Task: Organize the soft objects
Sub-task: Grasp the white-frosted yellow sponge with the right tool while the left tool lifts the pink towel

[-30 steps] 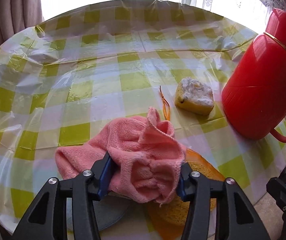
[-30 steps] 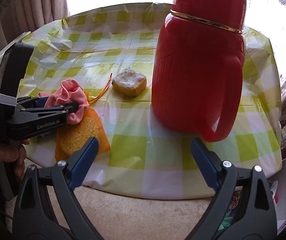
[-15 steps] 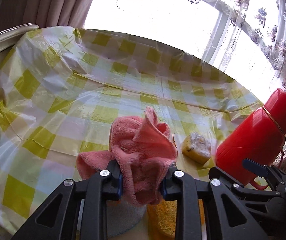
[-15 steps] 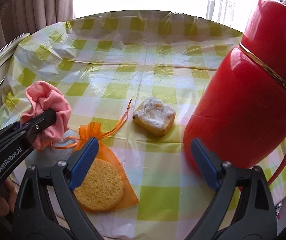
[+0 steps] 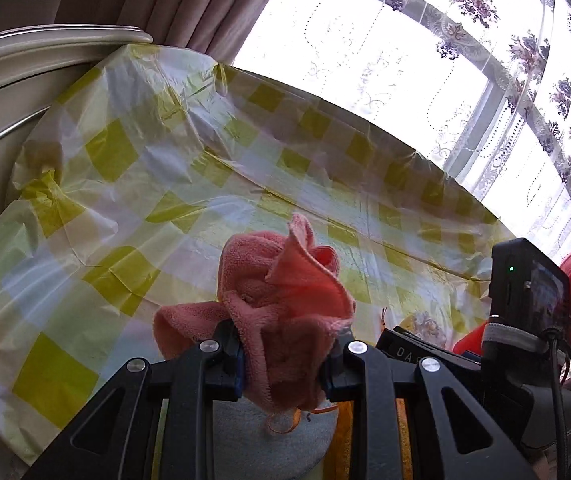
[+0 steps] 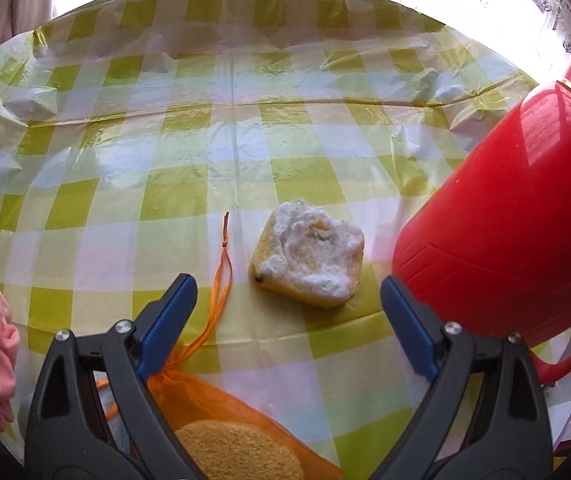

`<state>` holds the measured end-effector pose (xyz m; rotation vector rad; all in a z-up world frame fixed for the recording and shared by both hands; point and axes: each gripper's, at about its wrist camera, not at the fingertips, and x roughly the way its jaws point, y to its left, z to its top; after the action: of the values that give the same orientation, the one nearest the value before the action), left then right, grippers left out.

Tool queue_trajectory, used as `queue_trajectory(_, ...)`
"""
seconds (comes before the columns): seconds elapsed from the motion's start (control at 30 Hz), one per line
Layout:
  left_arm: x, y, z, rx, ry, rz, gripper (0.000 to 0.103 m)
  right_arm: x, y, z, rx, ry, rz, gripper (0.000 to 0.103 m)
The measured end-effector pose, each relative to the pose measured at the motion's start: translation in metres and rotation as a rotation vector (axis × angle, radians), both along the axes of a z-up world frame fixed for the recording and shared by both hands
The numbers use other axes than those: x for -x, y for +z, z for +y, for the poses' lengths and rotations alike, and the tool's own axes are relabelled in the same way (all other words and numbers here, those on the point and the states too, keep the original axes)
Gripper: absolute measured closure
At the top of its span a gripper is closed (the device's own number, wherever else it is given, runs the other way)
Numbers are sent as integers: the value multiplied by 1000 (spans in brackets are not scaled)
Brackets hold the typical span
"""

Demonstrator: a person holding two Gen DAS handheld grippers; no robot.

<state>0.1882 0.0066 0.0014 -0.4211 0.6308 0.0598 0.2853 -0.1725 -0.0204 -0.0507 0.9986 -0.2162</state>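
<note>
A round table (image 6: 245, 128) covered in a glossy yellow-and-white checked plastic cloth sits by a bright window with flowered net curtains (image 5: 525, 92). The left gripper (image 5: 285, 354) is clenched on a bunched pink towel (image 5: 281, 304), lifted clear of the cloth; its jaws have just been closing on it. Below the towel lies a pale grey round object, partly hidden. The right gripper (image 6: 287, 316) hangs over the table with its 2 blue-padded jaws spread wide and nothing between them. Just beyond its jaws lies a yellow sponge (image 6: 309, 264) with a white crusted top. An orange mesh bag (image 6: 213, 412) holding a round yellow sponge lies under the right gripper's left jaw. A red jug (image 6: 517, 216) stands to the right.
</note>
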Motion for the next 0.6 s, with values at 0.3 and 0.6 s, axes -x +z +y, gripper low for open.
queue_trajectory(0.3, 0, -3, 3, 14, 7, 7, 75, -13, -11, -6, -46, -110, 21, 9)
queue_trajectory(0.6, 1, -2, 3, 20, 10, 8, 75, -29, -26, -13, -58, -146, 46, 9)
